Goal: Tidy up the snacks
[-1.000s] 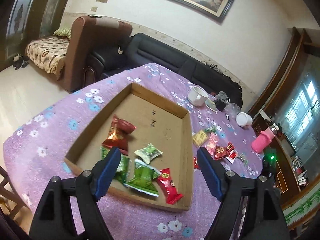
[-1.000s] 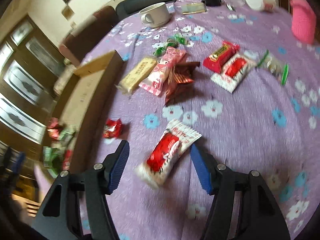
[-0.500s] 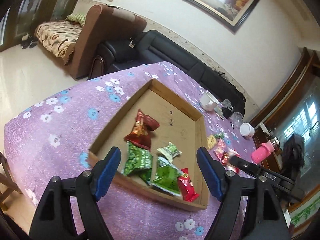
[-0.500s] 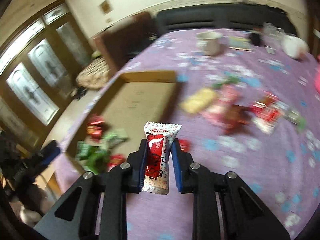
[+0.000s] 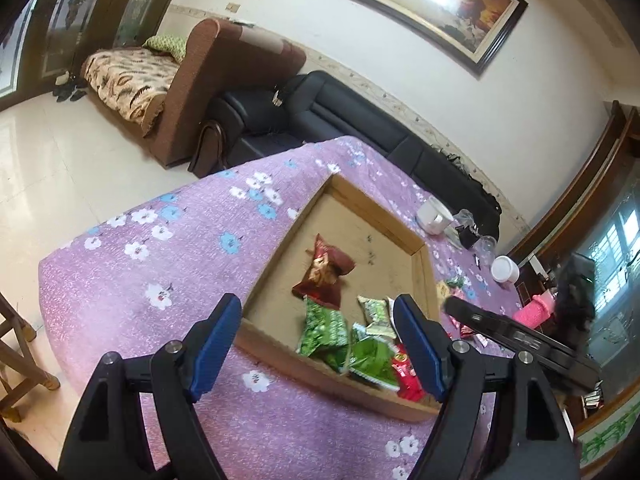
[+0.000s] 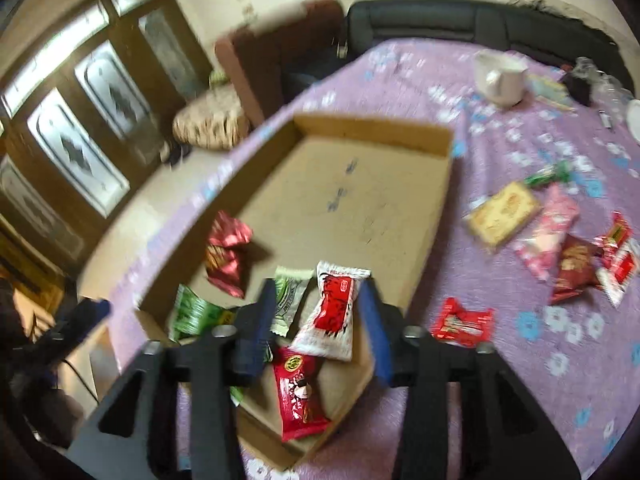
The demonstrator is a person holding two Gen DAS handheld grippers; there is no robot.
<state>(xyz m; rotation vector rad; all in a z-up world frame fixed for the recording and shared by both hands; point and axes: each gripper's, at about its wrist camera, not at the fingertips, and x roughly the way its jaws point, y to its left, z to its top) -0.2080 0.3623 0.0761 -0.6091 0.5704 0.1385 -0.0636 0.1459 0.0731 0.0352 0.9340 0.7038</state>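
Purple cloth with small flowers (image 5: 132, 280) covers my table, and it fills the lower half of both views. Behind it, near the top of the left view, I see a black sofa (image 5: 340, 120) and a brown one (image 5: 224, 76).

On the cloth sits my big brown box (image 6: 360, 136), in the middle of each view. Inside it I see a dark red bag (image 5: 324, 274), green packs (image 5: 324, 332) and a red pack (image 6: 298, 396) near the low corner.

My left claw (image 5: 318, 344) is at the bottom of its view, wide apart with nothing in it, over the near edge of the box.

My right claw (image 6: 320, 330) is apart too. A white and red snack (image 6: 334, 314) shows between its blue fingers (image 6: 374, 332), over the box. I cannot tell if they touch it.

At the right of the right view, more snacks (image 6: 504, 216) lie loose on the cloth, well apart from the box. A small red one (image 6: 464, 322) lies just beside the box. A white cup (image 6: 502, 78) stands near the upper right.
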